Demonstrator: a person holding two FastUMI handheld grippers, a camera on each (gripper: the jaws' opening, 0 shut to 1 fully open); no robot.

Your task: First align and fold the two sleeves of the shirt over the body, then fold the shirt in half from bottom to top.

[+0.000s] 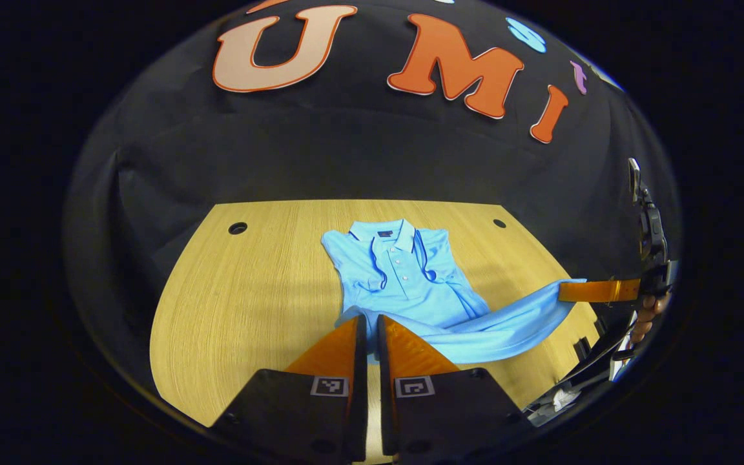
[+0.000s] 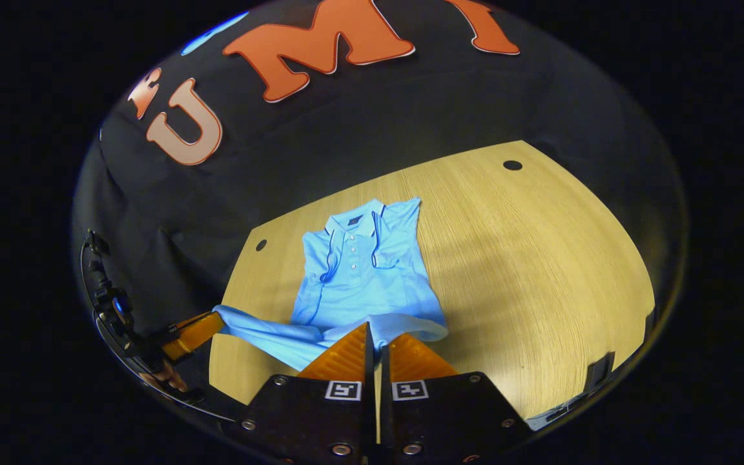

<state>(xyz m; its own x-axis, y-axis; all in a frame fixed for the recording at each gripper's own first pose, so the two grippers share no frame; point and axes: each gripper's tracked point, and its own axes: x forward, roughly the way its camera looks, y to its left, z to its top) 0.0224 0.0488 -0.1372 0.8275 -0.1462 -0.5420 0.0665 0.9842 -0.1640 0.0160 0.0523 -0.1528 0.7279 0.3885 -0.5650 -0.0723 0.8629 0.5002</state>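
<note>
Left gripper view, left tool (image 1: 372,326) apparently pinching shirt (image 1: 404,271) hem

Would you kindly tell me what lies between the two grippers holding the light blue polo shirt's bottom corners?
In the left gripper view, the lifted hem spans from the left gripper to the right gripper, above the wooden table.
</note>
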